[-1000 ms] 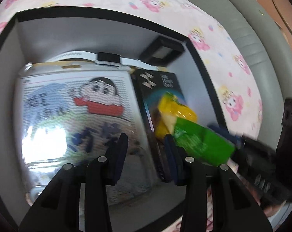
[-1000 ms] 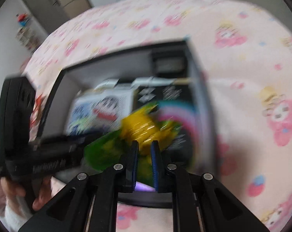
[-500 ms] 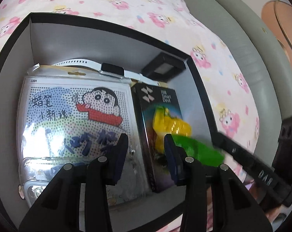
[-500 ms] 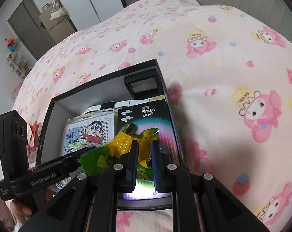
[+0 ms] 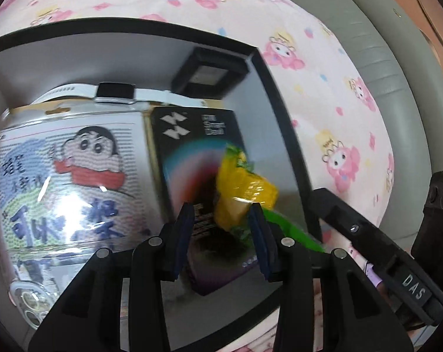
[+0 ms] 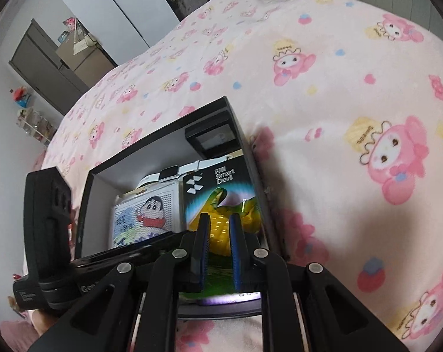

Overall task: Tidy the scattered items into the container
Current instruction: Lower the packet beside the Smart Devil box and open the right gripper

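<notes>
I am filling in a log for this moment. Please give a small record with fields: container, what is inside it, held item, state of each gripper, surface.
container: black box, open top, on the bed
inside: cartoon pack, Smart Devil box, white watch, small black frame
held item: yellow-green packet, over the Smart Devil box
right gripper: shut on the packet
left gripper: open, holds nothing, the packet just beyond its fingertips
surface: pink cartoon blanket

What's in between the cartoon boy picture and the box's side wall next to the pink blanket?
The black Smart Devil box, seen in the left wrist view, with the yellow-green snack packet held above it.
</notes>
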Demonstrator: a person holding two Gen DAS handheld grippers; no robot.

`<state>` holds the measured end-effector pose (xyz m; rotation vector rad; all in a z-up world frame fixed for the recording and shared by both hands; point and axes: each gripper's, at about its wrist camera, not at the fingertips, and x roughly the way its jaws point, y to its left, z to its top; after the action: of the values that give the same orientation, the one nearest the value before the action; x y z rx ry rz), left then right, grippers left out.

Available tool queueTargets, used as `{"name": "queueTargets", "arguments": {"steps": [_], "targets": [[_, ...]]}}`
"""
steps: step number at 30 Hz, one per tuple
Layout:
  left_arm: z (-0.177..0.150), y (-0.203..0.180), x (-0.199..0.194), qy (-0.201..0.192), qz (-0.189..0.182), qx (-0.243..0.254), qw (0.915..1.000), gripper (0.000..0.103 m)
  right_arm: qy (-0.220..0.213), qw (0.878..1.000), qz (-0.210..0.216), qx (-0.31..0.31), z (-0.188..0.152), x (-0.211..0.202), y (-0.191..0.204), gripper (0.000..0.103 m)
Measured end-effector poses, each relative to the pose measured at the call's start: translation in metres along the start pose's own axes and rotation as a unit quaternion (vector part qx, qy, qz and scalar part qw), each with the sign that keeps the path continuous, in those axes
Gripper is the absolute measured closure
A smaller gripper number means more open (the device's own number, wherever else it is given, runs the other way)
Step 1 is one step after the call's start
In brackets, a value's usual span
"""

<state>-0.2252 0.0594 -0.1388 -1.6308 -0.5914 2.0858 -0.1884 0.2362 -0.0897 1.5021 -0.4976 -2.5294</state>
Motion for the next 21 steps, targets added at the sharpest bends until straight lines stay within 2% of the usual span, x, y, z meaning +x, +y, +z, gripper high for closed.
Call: {"name": "queueTargets", "arguments": {"steps": [4,6,8,10,12,14,17,21], "targets": [[-0.002,0.001,-0.003,-0.001,-0.005,-0.003,1.0000,0.065,0.003,1.000,-0.009,-0.013,0.001,0.003,0.003,0.092],[-0.003,0.011,-0.012,-0.013,-0.017,-0.025,0.9995,0.065,0.015,1.000,-0.009,-0.016,0.000,0.008,0.003,0.093],[-0.002,0.019,-0.018,-0.034,-0.005,-0.039,0.9987,0.065,0.025,0.999,-0.016,-0.024,-0.001,0.013,0.004,0.092],[-0.002,0.022,-0.014,-0.023,0.011,-0.038,0.9989,0.065,0.047,0.998,-0.020,-0.038,-0.003,0.021,0.008,0.087],[-0.002,0.020,-0.007,-0.011,0.016,-0.031,0.9993,0.065,0.071,0.997,-0.005,-0.037,-0.007,0.031,0.009,0.087],[-0.003,0.016,-0.002,-0.004,0.022,-0.021,0.9995,0.065,0.085,0.996,-0.016,-0.032,-0.009,0.036,0.008,0.087],[-0.004,0.015,0.000,-0.002,0.016,-0.023,0.9996,0.065,0.069,0.997,-0.035,-0.025,-0.011,0.029,0.004,0.087],[-0.008,0.014,-0.001,0.008,0.008,-0.022,0.9997,0.065,0.029,0.999,-0.033,-0.005,-0.008,0.010,-0.003,0.087]]}}
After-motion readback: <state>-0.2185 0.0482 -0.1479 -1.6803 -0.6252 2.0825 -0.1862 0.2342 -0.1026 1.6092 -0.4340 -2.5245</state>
